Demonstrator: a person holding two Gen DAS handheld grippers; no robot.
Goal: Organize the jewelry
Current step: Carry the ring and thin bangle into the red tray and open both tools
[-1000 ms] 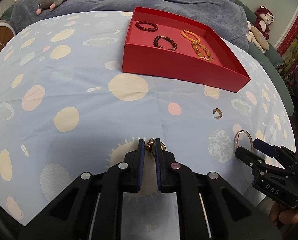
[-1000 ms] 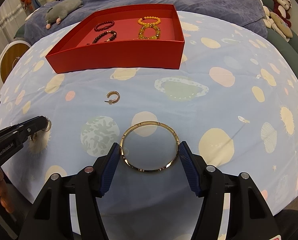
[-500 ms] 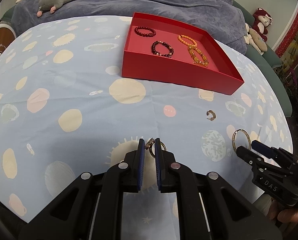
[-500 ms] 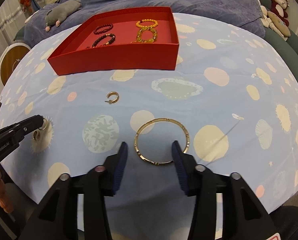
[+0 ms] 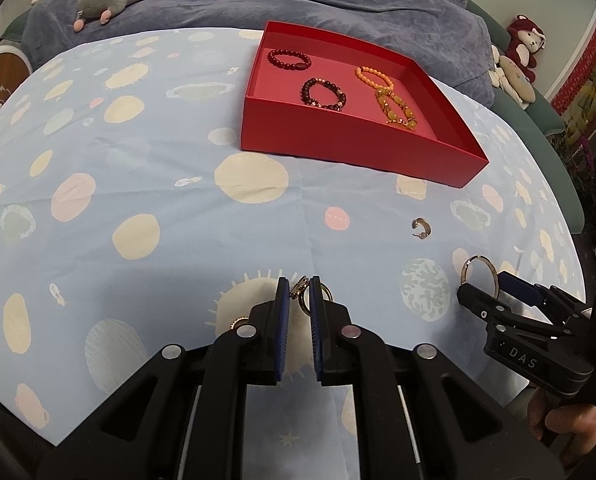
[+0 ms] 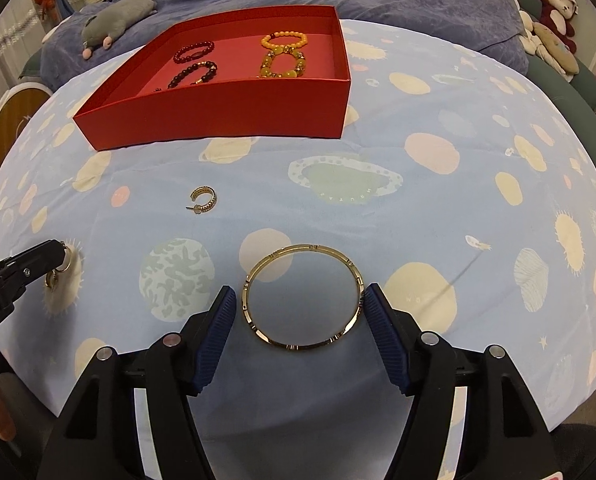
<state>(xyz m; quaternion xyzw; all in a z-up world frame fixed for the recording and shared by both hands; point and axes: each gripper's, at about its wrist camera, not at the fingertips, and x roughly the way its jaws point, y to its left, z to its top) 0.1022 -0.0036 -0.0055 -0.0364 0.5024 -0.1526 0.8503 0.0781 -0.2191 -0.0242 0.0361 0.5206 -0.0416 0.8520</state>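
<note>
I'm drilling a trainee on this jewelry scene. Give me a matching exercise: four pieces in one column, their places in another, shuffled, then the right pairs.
Things:
1. gold bangle
2. hoop earring
3. orange bead bracelet
4. small rings

Places:
A. inside the red box
B. between the left gripper fingers
C. alone on the cloth, near no gripper
D. between the open right gripper fingers

Pairs: 1-D, 2-C, 3-A, 4-B

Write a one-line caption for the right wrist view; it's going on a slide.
Open right gripper straddles a gold bangle on the tablecloth, red box of bracelets beyond.
</note>
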